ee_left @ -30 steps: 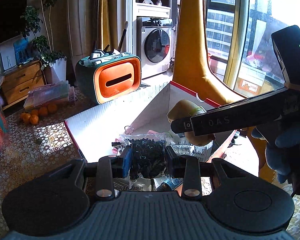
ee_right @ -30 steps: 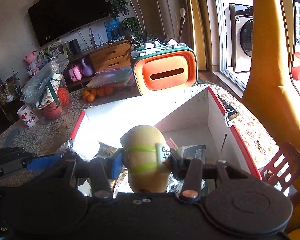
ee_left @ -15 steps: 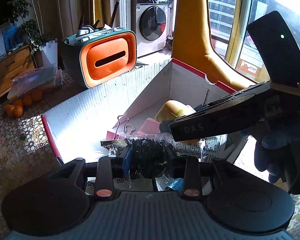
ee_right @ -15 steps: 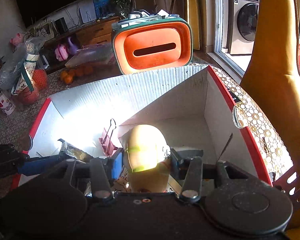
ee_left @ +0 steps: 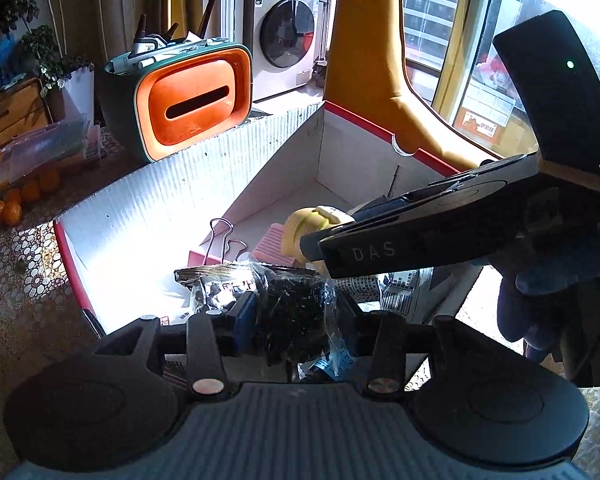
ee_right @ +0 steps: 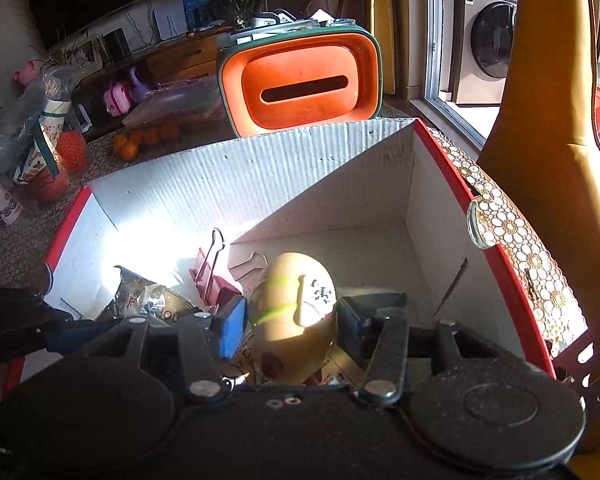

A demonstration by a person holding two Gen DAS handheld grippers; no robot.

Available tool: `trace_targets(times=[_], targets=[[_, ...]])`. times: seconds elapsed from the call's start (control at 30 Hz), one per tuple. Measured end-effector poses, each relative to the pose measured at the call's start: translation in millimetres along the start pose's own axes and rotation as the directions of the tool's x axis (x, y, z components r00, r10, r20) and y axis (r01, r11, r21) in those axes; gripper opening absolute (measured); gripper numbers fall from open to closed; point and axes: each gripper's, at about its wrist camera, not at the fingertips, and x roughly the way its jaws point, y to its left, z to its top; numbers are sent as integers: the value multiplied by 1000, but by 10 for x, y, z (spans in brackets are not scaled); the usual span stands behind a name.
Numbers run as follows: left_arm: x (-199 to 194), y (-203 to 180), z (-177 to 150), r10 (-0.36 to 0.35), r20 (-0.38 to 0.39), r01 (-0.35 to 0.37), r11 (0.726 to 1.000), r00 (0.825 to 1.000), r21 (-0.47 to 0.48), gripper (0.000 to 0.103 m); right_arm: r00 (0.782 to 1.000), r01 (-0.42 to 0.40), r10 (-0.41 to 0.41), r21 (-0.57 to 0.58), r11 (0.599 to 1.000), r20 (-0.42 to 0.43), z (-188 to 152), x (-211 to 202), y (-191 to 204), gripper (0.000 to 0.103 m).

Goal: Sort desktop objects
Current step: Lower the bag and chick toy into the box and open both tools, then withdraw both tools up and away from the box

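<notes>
My left gripper (ee_left: 296, 316) is shut on a clear bag of small black bits (ee_left: 292, 300), held low inside the white cardboard box (ee_left: 148, 208) with red edges. My right gripper (ee_right: 290, 320) is shut on a tan egg-shaped figure (ee_right: 292, 312) with green bands and a white tag, also down inside the box (ee_right: 300, 168). The figure also shows in the left wrist view (ee_left: 300, 228), with the right gripper's body over it. Pink binder clips (ee_right: 216, 280) and a foil packet (ee_right: 148, 300) lie in the box.
An orange and green organiser (ee_left: 188, 96) with pens stands behind the box. Oranges (ee_left: 16, 200) and a clear plastic case (ee_left: 44, 148) lie on the lace-covered table at left. A yellow chair back (ee_right: 540, 120) rises at right. Printed packets (ee_left: 396, 284) lie in the box.
Both grippers have moved forward and down into the box with their loads. The box fills more of both views, and the binder clips have come into sight.
</notes>
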Motion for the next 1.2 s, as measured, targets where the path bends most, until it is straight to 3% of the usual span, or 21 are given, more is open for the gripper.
trace_targets(times=[0.1, 0.8, 1.07, 1.2], targets=[[-75, -1, -21, 8, 20, -8, 1000, 1000, -10, 62, 1000, 2, -2, -1, 1000, 9, -8, -70, -9, 53], [-646, 65, -185, 49, 119, -38, 995, 992, -89, 63, 995, -30, 35, -53, 998, 98, -243, -681, 138, 63], [-804, 49, -257, 64, 144, -50, 994, 987, -97, 67, 986, -61, 70, -64, 996, 150, -386, -927, 190, 66], [-898, 45, -312, 72, 156, -56, 993, 985, -107, 74, 982, -67, 78, -71, 995, 173, -451, -1023, 224, 68]])
